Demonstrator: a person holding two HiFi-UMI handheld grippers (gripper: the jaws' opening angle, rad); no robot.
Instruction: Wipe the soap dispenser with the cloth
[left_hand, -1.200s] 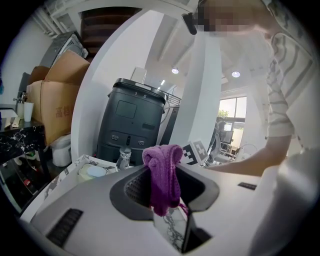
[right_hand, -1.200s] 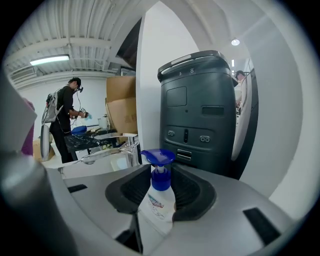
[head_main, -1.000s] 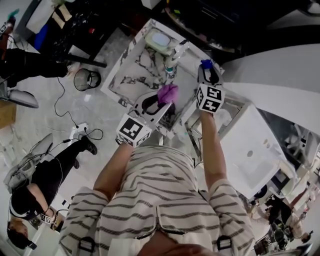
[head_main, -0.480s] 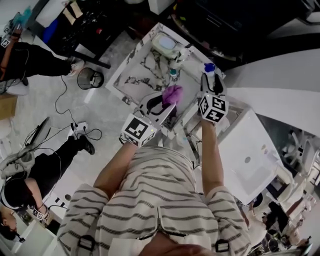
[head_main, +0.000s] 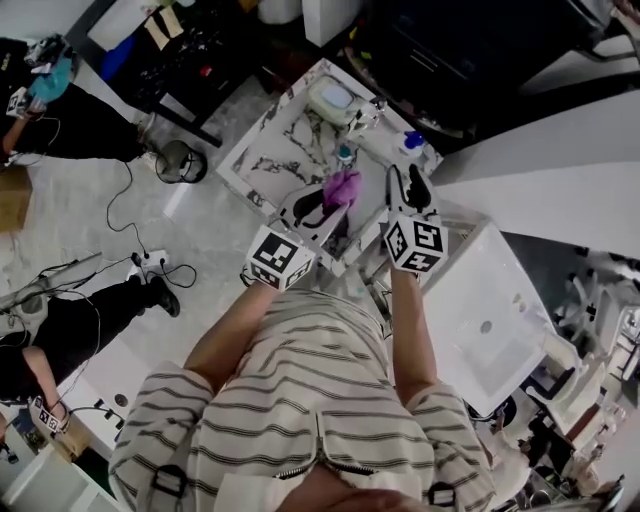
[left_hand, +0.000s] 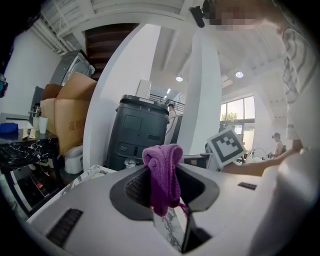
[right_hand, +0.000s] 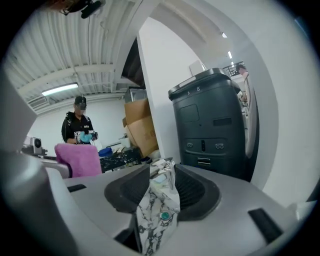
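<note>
In the head view the left gripper (head_main: 322, 208) sits at the centre of the frame, just above the person's striped shirt. Its jaws are pressed together on a bunched purple cloth (head_main: 341, 186), which sticks up past the fingertips. The left gripper view shows the same grip, with the cloth (left_hand: 162, 172) pinched in the middle of the frame and its knotted top standing above the jaws. The right gripper (head_main: 405, 188) is just right of the cloth in the head view, over the near right edge of the marble-patterned table (head_main: 262, 150). Its jaws have just been closing, yet they stand apart with nothing between them. In the right gripper view only the table far below and the teal cap of a small bottle (right_hand: 164, 215) show through the gap. The soap dispenser (head_main: 413, 144), pale with a blue top, stands on the table's right corner. That puts it in the upper middle of the head view, beyond the right gripper's tips and apart from both tools. The small bottle (head_main: 345, 153) stands on the marble to the dispenser's left, just above the cloth in the frame. A white basin (head_main: 331, 96) lies at the table's top corner.
</note>
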